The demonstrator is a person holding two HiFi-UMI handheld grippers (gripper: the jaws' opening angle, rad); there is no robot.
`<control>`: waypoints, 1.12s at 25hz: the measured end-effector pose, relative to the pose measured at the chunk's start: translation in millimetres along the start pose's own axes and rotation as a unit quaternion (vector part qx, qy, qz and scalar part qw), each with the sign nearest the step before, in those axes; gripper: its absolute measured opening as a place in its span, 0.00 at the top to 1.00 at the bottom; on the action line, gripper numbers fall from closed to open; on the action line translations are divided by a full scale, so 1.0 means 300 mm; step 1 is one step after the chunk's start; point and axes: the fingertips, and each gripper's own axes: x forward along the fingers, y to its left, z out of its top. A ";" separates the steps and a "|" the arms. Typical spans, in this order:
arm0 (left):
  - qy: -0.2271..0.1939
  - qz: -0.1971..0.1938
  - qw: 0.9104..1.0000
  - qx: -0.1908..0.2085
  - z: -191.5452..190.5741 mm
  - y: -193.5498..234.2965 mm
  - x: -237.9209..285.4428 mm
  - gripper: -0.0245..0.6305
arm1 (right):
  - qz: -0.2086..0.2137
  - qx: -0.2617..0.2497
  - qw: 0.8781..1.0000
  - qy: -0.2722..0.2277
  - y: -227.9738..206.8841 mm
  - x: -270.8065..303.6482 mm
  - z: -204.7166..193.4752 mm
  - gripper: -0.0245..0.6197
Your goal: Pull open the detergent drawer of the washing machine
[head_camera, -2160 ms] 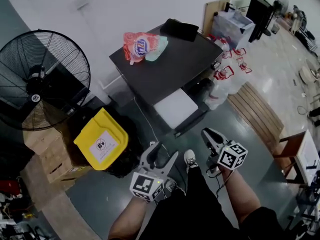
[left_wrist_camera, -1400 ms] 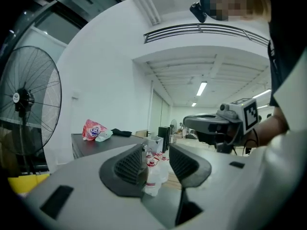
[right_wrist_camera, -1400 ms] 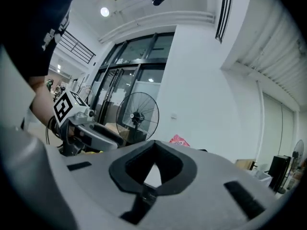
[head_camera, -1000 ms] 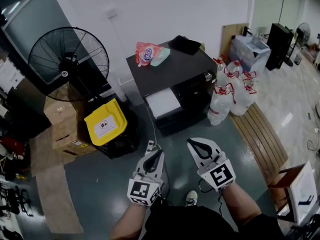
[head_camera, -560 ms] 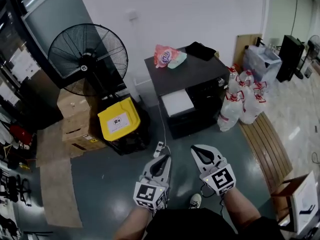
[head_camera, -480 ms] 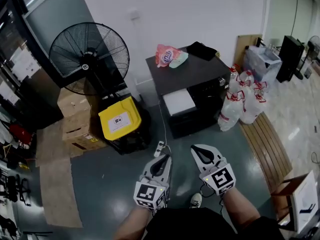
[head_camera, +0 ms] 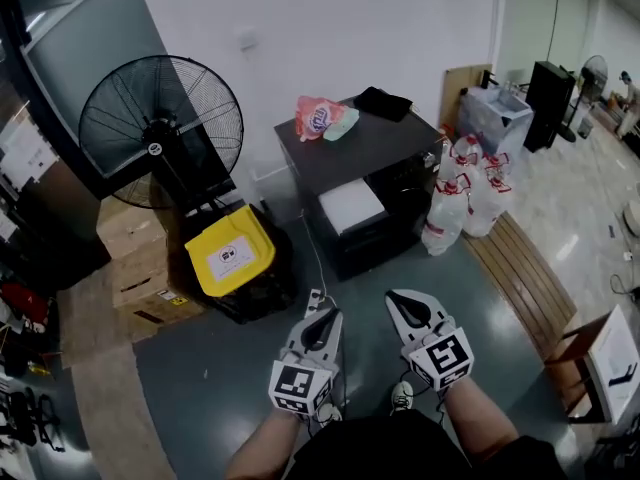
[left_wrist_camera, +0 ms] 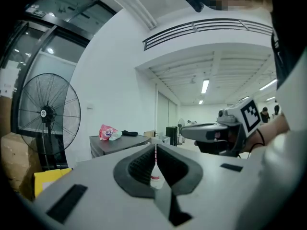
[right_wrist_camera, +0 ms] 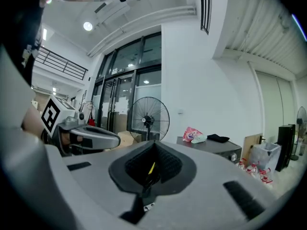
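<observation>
The washing machine point(head_camera: 385, 153) is a dark grey box against the white wall, with a white panel point(head_camera: 350, 205) on its near side. I cannot make out the detergent drawer. My left gripper point(head_camera: 320, 320) and right gripper point(head_camera: 405, 308) hang side by side over the grey floor, well short of the machine. Both are shut with nothing between the jaws. In the left gripper view the left gripper point(left_wrist_camera: 156, 150) points toward the machine point(left_wrist_camera: 117, 140), with the right gripper point(left_wrist_camera: 211, 131) beside it. From the right gripper point(right_wrist_camera: 153, 152) the machine point(right_wrist_camera: 216, 145) shows far ahead.
A pink detergent bag point(head_camera: 318, 118) and a black cloth point(head_camera: 383, 103) lie on the machine. A big black fan point(head_camera: 160, 133), cardboard boxes point(head_camera: 135, 268) and a yellow-lidded bin point(head_camera: 228, 253) stand to its left. Water bottles point(head_camera: 460, 193) and a wooden pallet point(head_camera: 525, 268) lie to its right.
The head view has shifted, so the fan, machine and bottles sit slightly further left in the picture. Both grippers stay side by side and shut.
</observation>
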 end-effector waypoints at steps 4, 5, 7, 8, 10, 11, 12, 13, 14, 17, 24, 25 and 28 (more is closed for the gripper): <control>-0.002 -0.026 1.000 -0.008 -0.007 0.016 -0.026 0.94 | -0.028 0.004 1.000 0.009 0.038 -0.013 -0.002 0.96; -0.002 -0.031 0.999 -0.010 -0.011 0.016 -0.031 0.94 | -0.034 0.004 0.999 0.011 0.046 -0.018 -0.003 0.96; 0.000 -0.041 0.999 -0.013 -0.021 0.016 -0.040 0.94 | -0.042 0.004 0.999 0.016 0.061 -0.025 -0.007 0.96; 0.002 -0.045 0.999 -0.013 -0.025 0.016 -0.045 0.94 | -0.045 0.005 0.999 0.019 0.068 -0.027 -0.011 0.96; 0.003 -0.054 0.998 -0.014 -0.030 0.020 -0.052 0.94 | -0.051 0.005 0.998 0.023 0.081 -0.025 -0.016 0.96; 0.003 -0.057 0.998 -0.014 -0.031 0.022 -0.053 0.94 | -0.053 0.005 0.998 0.025 0.085 -0.023 -0.018 0.96; 0.003 -0.059 0.998 -0.014 -0.032 0.024 -0.054 0.94 | -0.055 0.005 0.998 0.027 0.088 -0.022 -0.021 0.96; 0.004 -0.061 0.998 -0.015 -0.033 0.025 -0.055 0.94 | -0.057 0.005 0.998 0.028 0.090 -0.021 -0.024 0.96; 0.004 -0.062 0.998 -0.015 -0.034 0.026 -0.056 0.94 | -0.058 0.005 0.998 0.029 0.091 -0.021 -0.027 0.96; 0.004 -0.064 0.998 -0.014 -0.031 0.024 -0.061 0.94 | -0.060 0.009 0.998 0.027 0.097 -0.025 -0.038 0.96; 0.007 -0.067 0.998 -0.010 -0.039 0.000 -0.064 0.94 | -0.060 0.011 0.998 0.027 0.093 -0.046 -0.039 0.96; 0.007 -0.067 0.998 -0.009 -0.038 -0.002 -0.064 0.94 | -0.060 0.012 0.998 0.026 0.092 -0.048 -0.042 0.96; 0.007 -0.067 0.998 -0.008 -0.032 -0.004 -0.059 0.94 | -0.060 0.015 0.998 0.023 0.086 -0.048 -0.044 0.96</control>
